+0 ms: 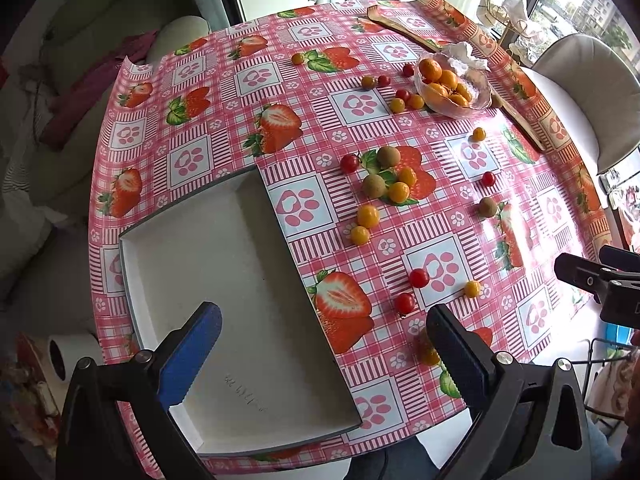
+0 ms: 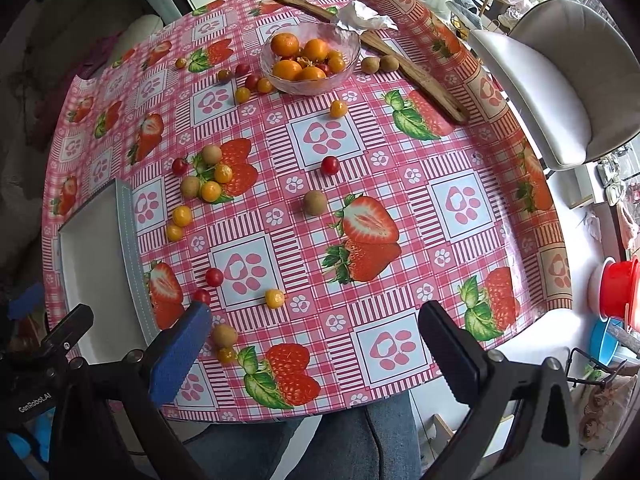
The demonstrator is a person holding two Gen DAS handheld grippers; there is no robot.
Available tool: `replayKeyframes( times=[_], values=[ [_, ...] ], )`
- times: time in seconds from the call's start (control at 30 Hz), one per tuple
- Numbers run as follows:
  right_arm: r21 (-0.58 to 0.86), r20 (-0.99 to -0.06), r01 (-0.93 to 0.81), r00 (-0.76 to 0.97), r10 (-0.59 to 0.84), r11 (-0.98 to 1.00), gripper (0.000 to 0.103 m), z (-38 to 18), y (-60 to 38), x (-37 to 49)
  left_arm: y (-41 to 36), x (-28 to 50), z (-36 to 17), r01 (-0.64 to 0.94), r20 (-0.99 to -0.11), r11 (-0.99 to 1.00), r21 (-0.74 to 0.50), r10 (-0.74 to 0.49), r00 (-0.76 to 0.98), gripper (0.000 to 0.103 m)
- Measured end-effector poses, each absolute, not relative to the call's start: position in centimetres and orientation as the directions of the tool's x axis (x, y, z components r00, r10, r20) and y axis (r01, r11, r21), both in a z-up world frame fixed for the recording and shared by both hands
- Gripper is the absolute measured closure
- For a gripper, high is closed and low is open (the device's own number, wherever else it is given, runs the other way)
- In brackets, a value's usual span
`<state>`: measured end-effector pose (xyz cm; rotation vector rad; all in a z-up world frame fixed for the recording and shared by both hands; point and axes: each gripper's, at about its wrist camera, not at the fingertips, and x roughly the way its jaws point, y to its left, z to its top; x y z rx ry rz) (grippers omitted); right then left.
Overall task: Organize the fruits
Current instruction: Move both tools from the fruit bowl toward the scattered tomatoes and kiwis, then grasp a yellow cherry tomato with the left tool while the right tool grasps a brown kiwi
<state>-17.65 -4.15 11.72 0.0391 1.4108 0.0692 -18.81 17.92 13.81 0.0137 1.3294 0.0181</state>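
Small round fruits — red and yellow cherry tomatoes (image 2: 214, 277) and brownish longan-like balls (image 2: 315, 202) — lie scattered over the counter (image 2: 460, 152) ahead of both hand-held grippers. An empty white tray (image 1: 224, 264) sits just ahead of the left hand-held gripper (image 1: 320, 344), to the left of the right hand-held gripper (image 2: 314, 344). A glass bowl (image 2: 344, 40) of oranges stands far ahead. Both hand-held grippers hover with fingers wide apart, holding nothing.

Risks, as I judge them: the round fruits may roll off the glossy cloth if nudged, and soft tomatoes may split if squeezed hard.

Readable writing: "GenRobot.AI" on the left device in the right view. Embossed marks inside the tray are illegible.
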Motion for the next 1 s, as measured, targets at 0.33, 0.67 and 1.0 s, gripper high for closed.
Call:
replayKeyframes(
  times=[0.33, 0.67, 1.0],
  values=[
    [0.093, -0.988, -0.034, 0.122, 0.096, 0.995, 0.000, 10.0, -4.8, -15.8, 16.7, -15.9, 11.6, -0.013, -0.977, 0.999, 0.033, 0.035, 0.213, 0.000],
    [0.088, -0.992, -0.017, 0.087, 0.089, 0.996, 0.000, 5.5, -6.1, -13.0, 15.4, -11.6, 6.4, -0.023, -0.981, 0.999, 0.041, 0.045, 0.188, 0.000],
    [0.064, -0.991, -0.055, 0.113, 0.070, 0.996, 0.004, 1.5, -5.2, -9.9, 14.6, -9.0, 2.7, -0.011, -0.982, 0.997, 0.070, 0.071, 0.176, 0.014]
  ],
)
